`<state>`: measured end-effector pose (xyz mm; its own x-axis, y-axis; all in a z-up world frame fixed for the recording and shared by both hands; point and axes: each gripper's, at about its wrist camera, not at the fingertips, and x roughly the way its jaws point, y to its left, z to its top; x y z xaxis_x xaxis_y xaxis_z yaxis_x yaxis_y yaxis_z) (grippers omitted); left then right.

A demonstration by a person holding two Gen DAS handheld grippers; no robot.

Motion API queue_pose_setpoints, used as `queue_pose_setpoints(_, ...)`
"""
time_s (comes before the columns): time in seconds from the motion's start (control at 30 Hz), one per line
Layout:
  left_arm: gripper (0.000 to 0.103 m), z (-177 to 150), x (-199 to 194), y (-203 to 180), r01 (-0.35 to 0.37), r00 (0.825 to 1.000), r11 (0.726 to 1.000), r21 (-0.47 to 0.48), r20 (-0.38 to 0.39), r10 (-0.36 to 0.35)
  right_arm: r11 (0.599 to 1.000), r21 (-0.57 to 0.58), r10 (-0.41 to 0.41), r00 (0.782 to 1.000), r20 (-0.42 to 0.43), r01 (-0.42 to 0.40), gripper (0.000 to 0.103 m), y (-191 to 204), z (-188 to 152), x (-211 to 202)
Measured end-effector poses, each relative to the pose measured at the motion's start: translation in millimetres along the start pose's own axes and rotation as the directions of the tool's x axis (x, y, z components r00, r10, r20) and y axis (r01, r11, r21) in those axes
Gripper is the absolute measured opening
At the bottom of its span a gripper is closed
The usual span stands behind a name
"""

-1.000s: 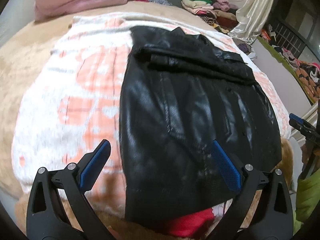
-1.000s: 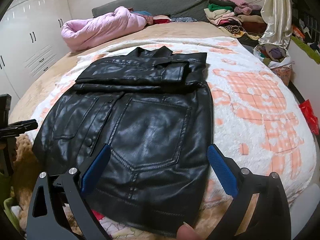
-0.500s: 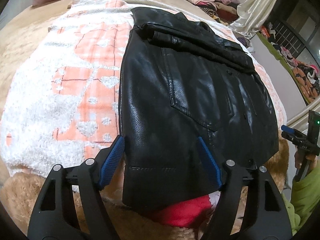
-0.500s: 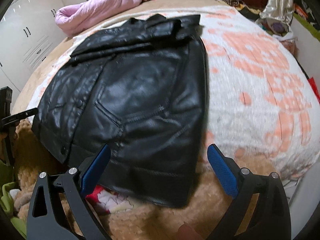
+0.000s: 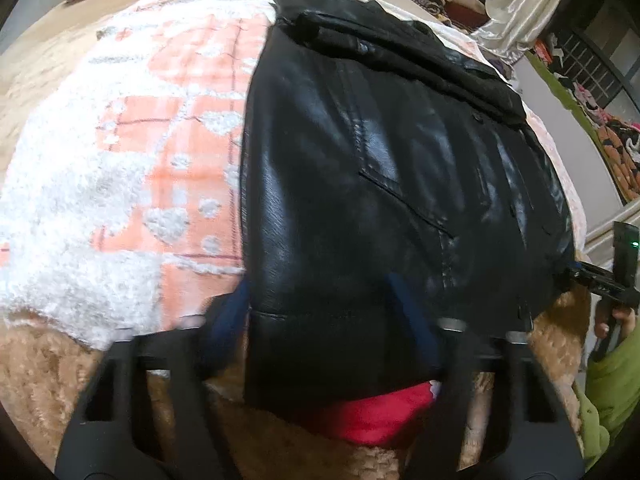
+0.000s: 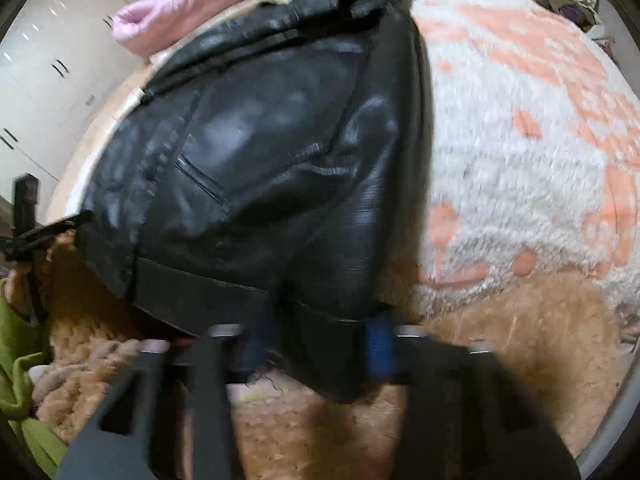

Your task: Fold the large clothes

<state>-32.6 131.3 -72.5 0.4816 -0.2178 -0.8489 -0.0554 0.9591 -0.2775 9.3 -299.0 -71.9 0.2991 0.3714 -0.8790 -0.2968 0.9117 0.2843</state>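
Black leather jacket [image 5: 380, 184] spread flat on a bed, both grippers at its near hem.

It lies on a white-and-orange fleece blanket [image 5: 132, 184]. The left gripper [image 5: 320, 320] and right gripper [image 6: 316, 344] are closing, hem between their jaws; whether the pads press it is too blurred to tell.

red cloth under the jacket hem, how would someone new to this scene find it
Start at the bed's white and peach blanket, where a black leather jacket lies flat. Follow the jacket to its near hem, over the tan fleece cover. The red cloth pokes out beneath that hem, the only bright red thing there.
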Motion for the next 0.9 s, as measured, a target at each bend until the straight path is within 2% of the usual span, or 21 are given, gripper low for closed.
queue_pose_setpoints(0.07, 0.031, 2, -5, 6, 0.015, 1.000, 1.000, -0.019, 0.015, -0.014, 0.999, -0.007, 0.040, 0.998, 0.057, -0.040, 0.017, 2, 3, -15)
queue_pose_setpoints(0.1, 0.019, 2, -9, 7, 0.014, 1.000, 1.000, -0.021, 0.027, -0.014, 0.998, -0.014, 0.058, 0.995, 0.084, -0.057, 0.017, 4, 4, -22)
queue_pose_setpoints(0.13, 0.013, 3, -12, 7, 0.019, 0.999, 1.000, -0.019, 0.036, -0.018, 0.997, -0.024, 0.078, 0.990, 0.116, -0.075, 0.016, 6, 5, -31)
queue_pose_setpoints(0.2, 0.008, 7, -20, 5, 0.042, 0.998, 0.999, -0.016, 0.057, -0.041, 0.991, -0.042, 0.129, 0.974, 0.185, -0.123, 0.016, 11, 11, -49)
queue_pose_setpoints(0.43, 0.006, 44, -55, -12, 0.137, 0.974, 0.990, 0.026, 0.176, -0.139, 0.979, -0.071, 0.203, 0.912, 0.357, -0.190, 0.015, 14, 43, -92)
queue_pose_setpoints(0.53, 0.006, 71, -66, -19, 0.173, 0.954, 0.984, 0.032, 0.241, -0.176, 0.979, -0.059, 0.203, 0.894, 0.400, -0.196, 0.014, 13, 64, -100)
queue_pose_setpoints(0.7, 0.006, 105, -73, -26, 0.184, 0.929, 0.982, 0.037, 0.320, -0.186, 0.982, -0.038, 0.180, 0.854, 0.489, -0.185, 0.012, 7, 96, -115)
queue_pose_setpoints(0.9, 0.006, 148, -69, -24, 0.215, 0.907, 0.977, -0.001, 0.371, -0.199, 0.988, 0.000, 0.133, 0.835, 0.535, -0.157, 0.011, 1, 143, -112)
